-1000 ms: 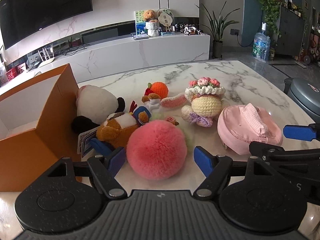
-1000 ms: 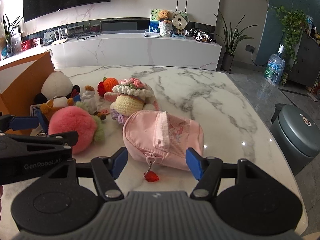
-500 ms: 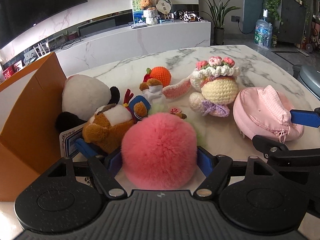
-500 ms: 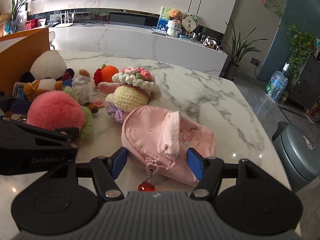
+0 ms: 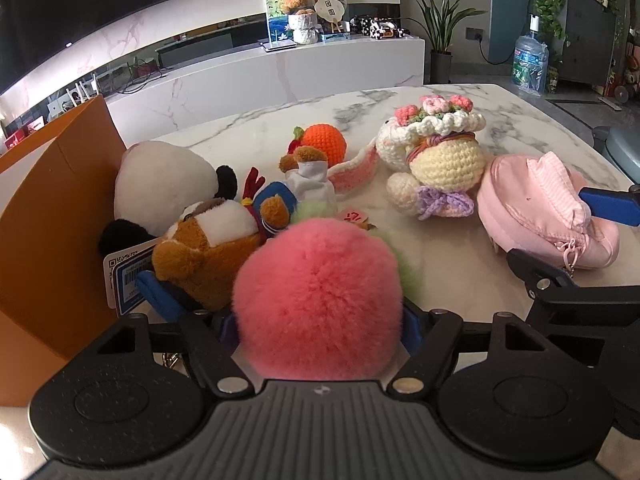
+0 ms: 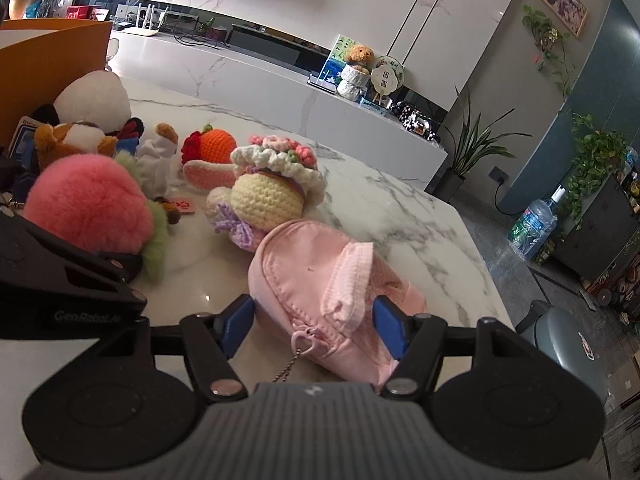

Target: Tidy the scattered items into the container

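Orange cardboard box (image 5: 52, 216) at table's left edge, open top. Pink fabric pouch (image 6: 320, 288) lies flat on marble table (image 6: 400, 208), long axis along right gripper (image 6: 316, 320), heart zip-pull nearest camera; jaws straddle it, contact unclear. Round pink fluffy pompom (image 5: 318, 300) between closing jaws of left gripper (image 5: 320, 326), fur hiding pads.

Pink pompom (image 5: 318, 300) between closing tongs (image 5: 320, 322) (left)
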Available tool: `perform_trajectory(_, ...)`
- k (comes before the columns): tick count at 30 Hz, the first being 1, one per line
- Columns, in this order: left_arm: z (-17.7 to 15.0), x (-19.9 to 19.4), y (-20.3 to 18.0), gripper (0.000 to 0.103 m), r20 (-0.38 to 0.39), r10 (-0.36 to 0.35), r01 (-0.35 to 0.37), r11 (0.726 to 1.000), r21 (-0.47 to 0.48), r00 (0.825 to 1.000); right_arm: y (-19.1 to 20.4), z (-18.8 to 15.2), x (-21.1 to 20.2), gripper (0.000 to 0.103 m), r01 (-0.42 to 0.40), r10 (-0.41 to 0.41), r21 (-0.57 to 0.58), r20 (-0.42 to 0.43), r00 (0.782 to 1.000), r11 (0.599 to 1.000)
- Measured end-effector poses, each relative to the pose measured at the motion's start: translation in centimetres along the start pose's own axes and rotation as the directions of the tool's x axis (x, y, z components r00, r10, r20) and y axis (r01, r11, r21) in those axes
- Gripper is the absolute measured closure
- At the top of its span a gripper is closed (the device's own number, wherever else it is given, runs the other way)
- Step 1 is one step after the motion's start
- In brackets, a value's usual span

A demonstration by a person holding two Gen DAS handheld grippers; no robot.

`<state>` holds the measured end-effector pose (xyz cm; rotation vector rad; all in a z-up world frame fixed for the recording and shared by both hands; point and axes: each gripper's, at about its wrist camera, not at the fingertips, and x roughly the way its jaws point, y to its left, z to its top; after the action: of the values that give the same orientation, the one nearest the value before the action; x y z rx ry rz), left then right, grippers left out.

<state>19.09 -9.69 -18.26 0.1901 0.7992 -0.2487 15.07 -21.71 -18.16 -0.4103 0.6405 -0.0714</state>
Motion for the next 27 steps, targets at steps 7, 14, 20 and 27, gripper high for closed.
perform_trajectory(7,0.2,0.0,-0.2,0.049,0.006,-0.043,0.043,0.999,0.006,0.999,0.2,-0.1,0.6,0.050,-0.020,0.020,-0.008,-0.024,1.000,1.000)
perform_trajectory(14,0.1,-0.5,-0.3,0.054,0.010,-0.055,0.055,0.998,0.011,0.998,0.2,-0.4,0.3,0.057,-0.053,0.053,0.005,-0.034,0.998,0.999)
perform_trajectory(20,-0.3,-2.6,-0.6,0.056,0.025,-0.067,0.066,0.997,0.036,0.997,-0.4,-0.1,-1.3,0.058,-0.089,0.090,0.053,-0.028,0.996,0.995)
perform_trajectory(27,-1.1,-5.9,-0.5,0.057,0.047,-0.071,0.068,0.996,0.050,0.996,-0.7,0.3,-4.2,0.058,-0.122,0.123,0.084,-0.010,0.992,0.989)
